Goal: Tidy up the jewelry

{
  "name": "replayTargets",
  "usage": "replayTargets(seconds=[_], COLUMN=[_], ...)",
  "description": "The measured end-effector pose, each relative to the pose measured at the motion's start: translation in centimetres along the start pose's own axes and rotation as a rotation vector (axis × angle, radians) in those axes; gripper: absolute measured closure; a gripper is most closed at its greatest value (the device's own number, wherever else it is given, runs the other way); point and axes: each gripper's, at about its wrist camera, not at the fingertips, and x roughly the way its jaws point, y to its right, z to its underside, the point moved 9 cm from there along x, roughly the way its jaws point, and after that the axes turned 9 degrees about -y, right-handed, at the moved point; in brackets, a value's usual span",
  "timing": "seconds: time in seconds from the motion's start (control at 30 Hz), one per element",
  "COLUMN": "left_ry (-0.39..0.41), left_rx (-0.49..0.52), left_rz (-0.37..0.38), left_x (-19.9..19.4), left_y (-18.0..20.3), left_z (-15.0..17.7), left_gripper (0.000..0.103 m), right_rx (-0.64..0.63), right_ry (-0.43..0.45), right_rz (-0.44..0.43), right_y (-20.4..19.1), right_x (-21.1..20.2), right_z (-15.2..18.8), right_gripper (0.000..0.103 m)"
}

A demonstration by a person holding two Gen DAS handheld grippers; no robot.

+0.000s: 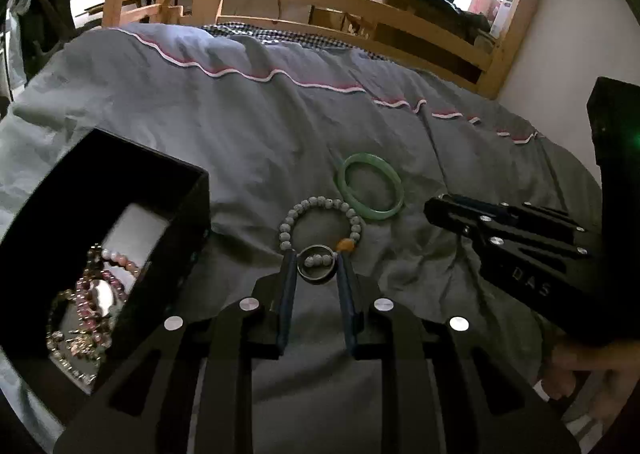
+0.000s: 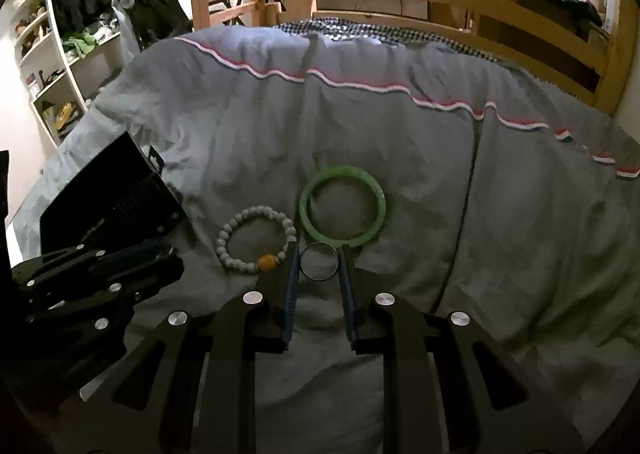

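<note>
A grey bead bracelet (image 1: pixel 320 214) with one orange bead and a green jade bangle (image 1: pixel 370 187) lie on the grey duvet (image 1: pixel 260 126). My left gripper (image 1: pixel 317 268) holds a dark metal ring between its blue pads, just above the bead bracelet's near edge. My right gripper (image 2: pixel 319 263) holds a silver metal ring (image 2: pixel 319 262) between its pads, in front of the bangle (image 2: pixel 343 210) and right of the bead bracelet (image 2: pixel 256 240). The right gripper (image 1: pixel 448 216) also shows in the left view.
An open black jewelry box (image 1: pixel 100 254) with pink and gold bead pieces inside sits on the bed at the left; it shows in the right view (image 2: pixel 116 198) too. A wooden bed frame (image 1: pixel 360 10) runs behind. White shelves (image 2: pixel 52 54) stand far left.
</note>
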Motion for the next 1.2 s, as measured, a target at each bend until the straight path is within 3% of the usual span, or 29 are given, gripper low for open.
replayTargets(seconds=[0.47,0.8,1.2], left_ry=[0.038,0.067,0.063], left_rx=[-0.069,-0.102,-0.174], left_rz=[-0.040,-0.096,-0.145], left_x=[-5.8,-10.0,-12.1], left_y=[-2.3,-5.3,-9.6], left_z=[-0.6,-1.2,-1.2], left_gripper=[0.083,0.083,0.083], right_rx=[-0.051,-0.113,-0.161], right_ry=[0.038,0.083,0.107], right_rz=[-0.019,-0.075,-0.143], right_y=[-3.0,-7.4,-11.8], right_x=[-1.7,-3.9,-4.8], right_z=[-0.9,-1.5,-2.0], right_gripper=[0.083,0.083,0.083])
